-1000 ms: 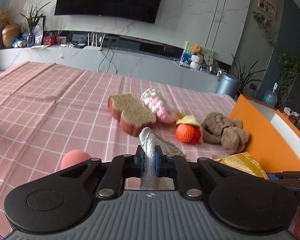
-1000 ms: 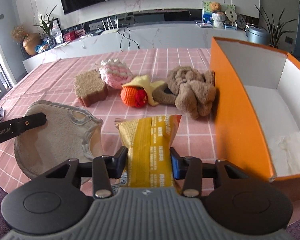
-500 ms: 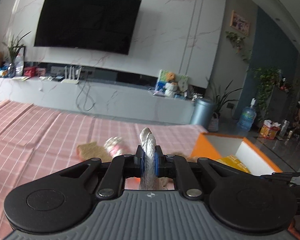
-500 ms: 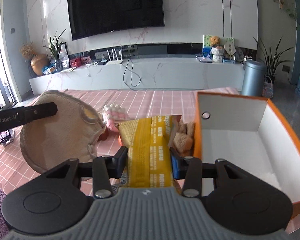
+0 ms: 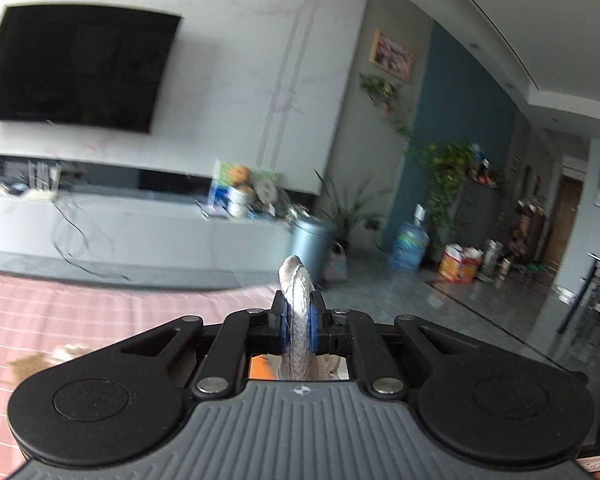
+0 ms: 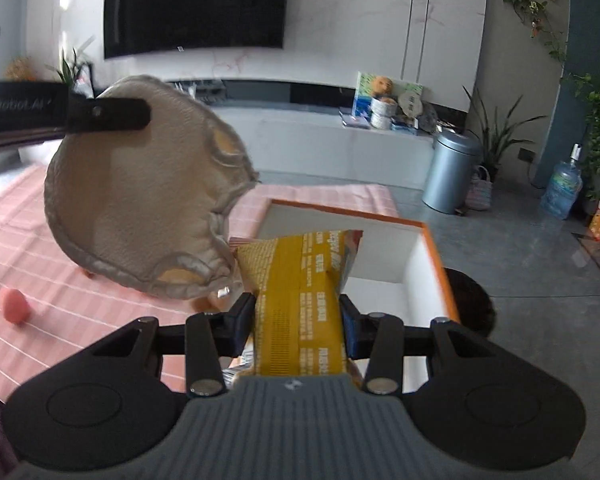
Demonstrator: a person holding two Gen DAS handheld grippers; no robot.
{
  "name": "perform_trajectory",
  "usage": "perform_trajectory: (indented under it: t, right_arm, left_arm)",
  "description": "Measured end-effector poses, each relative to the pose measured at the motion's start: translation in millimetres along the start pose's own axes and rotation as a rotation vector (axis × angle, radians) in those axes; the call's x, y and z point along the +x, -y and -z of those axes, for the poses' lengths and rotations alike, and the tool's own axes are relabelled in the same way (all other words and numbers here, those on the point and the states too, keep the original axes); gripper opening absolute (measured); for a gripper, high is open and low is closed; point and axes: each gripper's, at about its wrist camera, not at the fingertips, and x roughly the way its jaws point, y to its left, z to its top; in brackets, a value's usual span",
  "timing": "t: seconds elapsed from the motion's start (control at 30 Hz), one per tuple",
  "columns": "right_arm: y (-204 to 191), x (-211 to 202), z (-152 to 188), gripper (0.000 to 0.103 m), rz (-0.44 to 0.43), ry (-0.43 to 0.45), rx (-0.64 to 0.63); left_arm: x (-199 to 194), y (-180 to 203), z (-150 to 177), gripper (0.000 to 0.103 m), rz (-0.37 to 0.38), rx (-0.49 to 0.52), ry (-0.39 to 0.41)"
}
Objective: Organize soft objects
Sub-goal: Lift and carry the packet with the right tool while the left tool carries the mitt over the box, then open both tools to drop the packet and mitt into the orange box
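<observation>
While the left hand-held gripper pinches a grey cloth pad by its edge, lifted clear of the pink-checked counter at 9 o'clock, the right hand-held gripper clamps a yellow packet above the orange box at 3 o'clock. Pink ball rests on counter at 8 o'clock.

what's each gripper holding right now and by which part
The left gripper pinches the beige fabric pad by its rim, edge-on between the pads. The right gripper clamps the yellow snack packet across its middle, above the orange box.
</observation>
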Motion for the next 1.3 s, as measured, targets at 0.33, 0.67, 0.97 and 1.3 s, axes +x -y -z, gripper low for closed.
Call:
perform_trajectory:
  t: [0.33, 0.67, 0.97, 1.3]
  right_arm:
    - [51, 73, 11, 0.044, 0.078, -0.203, -0.097]
    - [63, 128, 21, 0.043, 0.016, -0.355, -0.207]
    - [71, 149, 16, 0.045, -0.013, -0.421, -0.211]
    - [63, 144, 19, 0.052, -0.035, -0.42, -0.27]
  left_arm:
    - [105, 48, 23, 0.011, 0.12, 0.084, -0.259]
    - [162, 70, 68, 0.011, 0.104, 0.218, -0.472]
    - [172, 84, 93, 0.012, 0.078, 0.361, -0.561]
    - [177, 85, 105, 0.022, 0.033, 0.43, -0.608]
